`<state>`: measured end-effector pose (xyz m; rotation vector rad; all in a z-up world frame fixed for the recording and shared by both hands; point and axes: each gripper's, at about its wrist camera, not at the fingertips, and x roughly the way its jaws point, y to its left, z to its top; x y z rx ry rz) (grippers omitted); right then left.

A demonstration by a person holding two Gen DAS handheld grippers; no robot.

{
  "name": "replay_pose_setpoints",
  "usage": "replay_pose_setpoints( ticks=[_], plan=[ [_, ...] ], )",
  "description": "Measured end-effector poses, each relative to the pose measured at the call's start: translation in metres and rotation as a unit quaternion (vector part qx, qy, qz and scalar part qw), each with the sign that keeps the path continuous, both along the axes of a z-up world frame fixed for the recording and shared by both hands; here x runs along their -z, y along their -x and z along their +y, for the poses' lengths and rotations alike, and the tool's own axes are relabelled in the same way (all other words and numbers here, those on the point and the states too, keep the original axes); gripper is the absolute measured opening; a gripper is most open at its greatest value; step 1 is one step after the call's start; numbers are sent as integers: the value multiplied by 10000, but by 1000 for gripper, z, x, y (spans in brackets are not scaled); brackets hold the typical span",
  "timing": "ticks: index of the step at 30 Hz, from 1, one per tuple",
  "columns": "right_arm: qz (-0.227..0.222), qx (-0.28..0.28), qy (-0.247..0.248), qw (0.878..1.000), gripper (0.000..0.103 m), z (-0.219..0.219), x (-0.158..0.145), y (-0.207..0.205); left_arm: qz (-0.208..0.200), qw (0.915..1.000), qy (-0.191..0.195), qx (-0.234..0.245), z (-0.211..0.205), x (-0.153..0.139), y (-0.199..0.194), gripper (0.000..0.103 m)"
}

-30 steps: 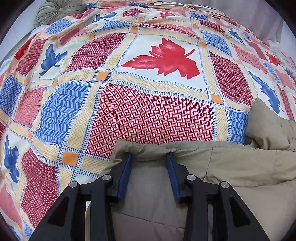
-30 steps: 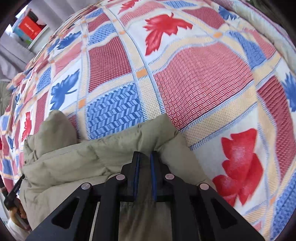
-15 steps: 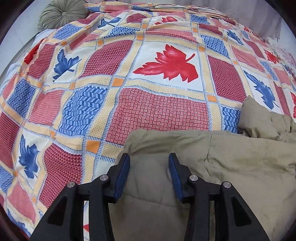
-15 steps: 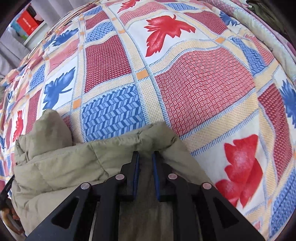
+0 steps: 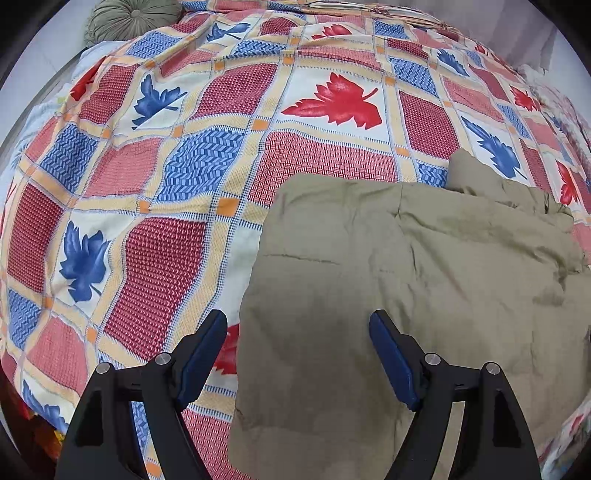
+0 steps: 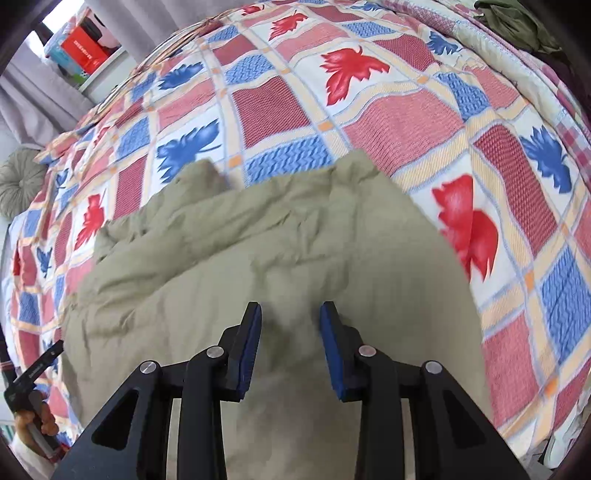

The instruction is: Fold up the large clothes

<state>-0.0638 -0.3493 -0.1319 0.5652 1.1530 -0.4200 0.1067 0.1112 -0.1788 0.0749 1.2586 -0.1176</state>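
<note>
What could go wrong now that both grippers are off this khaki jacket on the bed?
1. The khaki jacket is puffy; with the left gripper and right gripper open and their jaws just widening, nothing pins the fold, so it may spring open.
2. A bunched part sticks out past the far edge and could make the next fold lopsided.

Red box [image 6: 85, 51] lettering, too blurred to read

Open bedspread [image 5: 207, 155] left and ahead, padded jacket [image 5: 424, 266] heaped right, cushion [image 5: 133, 18] far corner
</note>
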Motion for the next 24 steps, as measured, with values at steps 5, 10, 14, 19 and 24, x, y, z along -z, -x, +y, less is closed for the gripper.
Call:
replay_pose_setpoints(
  ticks=[5, 10, 14, 19, 24],
  plan=[
    [81, -25, -319, 9995, 37, 32, 1, 16, 185, 9998, 115, 33, 7, 2, 15, 81],
    [118, -131, -461, 9988, 37, 58, 1, 19, 220, 9997, 98, 78, 15, 1, 23, 93],
    [135, -193, -613, 9978, 37, 75, 2, 17, 155, 9997, 36, 172, 20, -1, 23, 103],
    [105, -253, -761, 9967, 40, 93, 1, 11, 271, 9991, 174, 281, 28, 2, 21, 103],
    [119, -486, -863, 9950, 59, 118, 1, 4, 279, 9995, 153, 73, 52, 10, 15, 103]
  ],
)
